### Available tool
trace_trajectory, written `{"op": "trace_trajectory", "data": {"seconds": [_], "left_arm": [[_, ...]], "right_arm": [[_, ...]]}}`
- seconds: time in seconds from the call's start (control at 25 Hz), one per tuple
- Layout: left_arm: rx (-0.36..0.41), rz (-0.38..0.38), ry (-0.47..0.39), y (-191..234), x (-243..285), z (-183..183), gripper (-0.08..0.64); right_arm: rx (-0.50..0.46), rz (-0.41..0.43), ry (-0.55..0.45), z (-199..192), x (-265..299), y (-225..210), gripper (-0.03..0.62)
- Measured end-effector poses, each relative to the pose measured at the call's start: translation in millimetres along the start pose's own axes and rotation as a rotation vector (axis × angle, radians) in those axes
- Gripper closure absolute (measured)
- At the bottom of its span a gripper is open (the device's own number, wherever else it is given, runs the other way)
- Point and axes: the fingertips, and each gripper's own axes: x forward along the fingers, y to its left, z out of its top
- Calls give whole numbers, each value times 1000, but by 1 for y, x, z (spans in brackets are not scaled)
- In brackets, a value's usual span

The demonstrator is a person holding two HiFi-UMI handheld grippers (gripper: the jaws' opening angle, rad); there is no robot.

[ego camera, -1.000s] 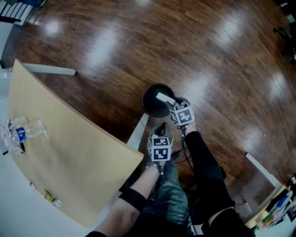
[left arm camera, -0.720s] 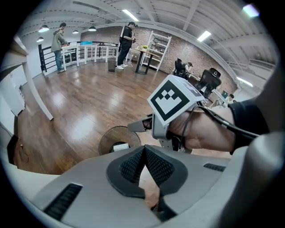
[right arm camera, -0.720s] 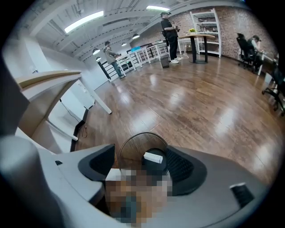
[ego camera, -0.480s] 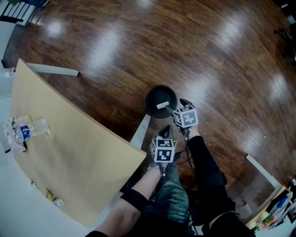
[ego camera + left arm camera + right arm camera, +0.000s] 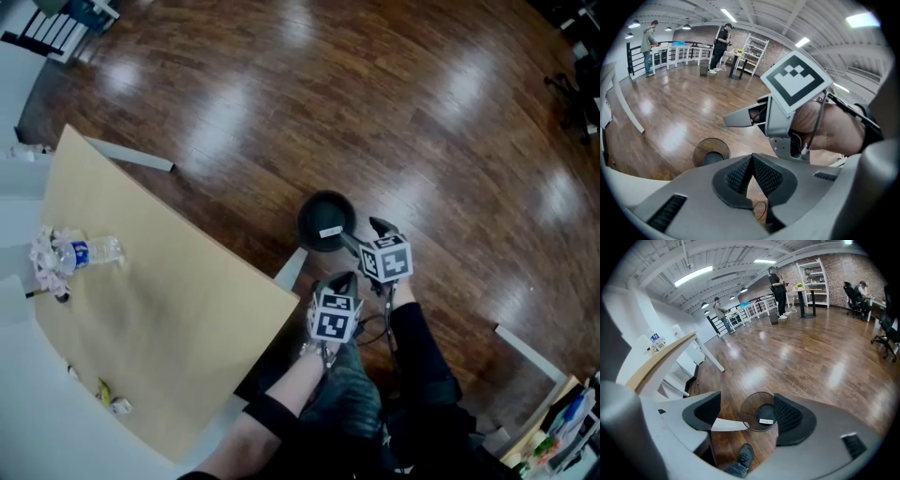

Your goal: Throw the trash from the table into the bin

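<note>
While off table [image 5: 187,309] edge: right gripper [image 5: 743,416] freshly spread, empty, near bin [image 5: 326,220]; left gripper [image 5: 752,164] pressed together.

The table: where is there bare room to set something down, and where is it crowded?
The table is bare from the bottle across to the corner near the bin. Crowded only at its left edge: bottle, crumpled paper, small scraps.

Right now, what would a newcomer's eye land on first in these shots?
The black bin on the glossy wood floor, centre of the head view, a white scrap lying in it. Above it hangs the right gripper, jaws just opened wide and empty, with the left gripper shut beside it. Far left, a plastic bottle and crumpled tissue lie on the tan table.
</note>
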Motion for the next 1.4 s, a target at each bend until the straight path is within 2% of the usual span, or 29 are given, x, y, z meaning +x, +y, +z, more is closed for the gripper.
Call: {"op": "trace_trajectory", "data": {"seconds": [0.12,0.4,0.68,0.88,1.16,1.2,1.32,1.4], "left_arm": [[16,27,2,-7,-31,5,555],[97,10,-66,-21,-125,21,555],[60,21,-124,-7,-212,17,555],[7,67,-186,22,-280,-2,555],[-182,241,-289,100,-384,-64,555],[-207,260,-304,110,-399,-75,555],[-276,312,-351,138,-445,-115,557],[-328,360,-381,158,-474,-148,557]], "right_arm": [[11,-1,-4,1,-41,17,227],[30,7,-82,11,-133,64,229],[-48,76,-83,9,-181,136,229],[-157,181,-63,14,-202,221,229],[-376,361,-4,6,-197,366,230],[-407,379,-4,4,-196,385,274],[-513,431,7,-5,-194,445,483],[-585,470,26,-15,-190,483,533]]}}
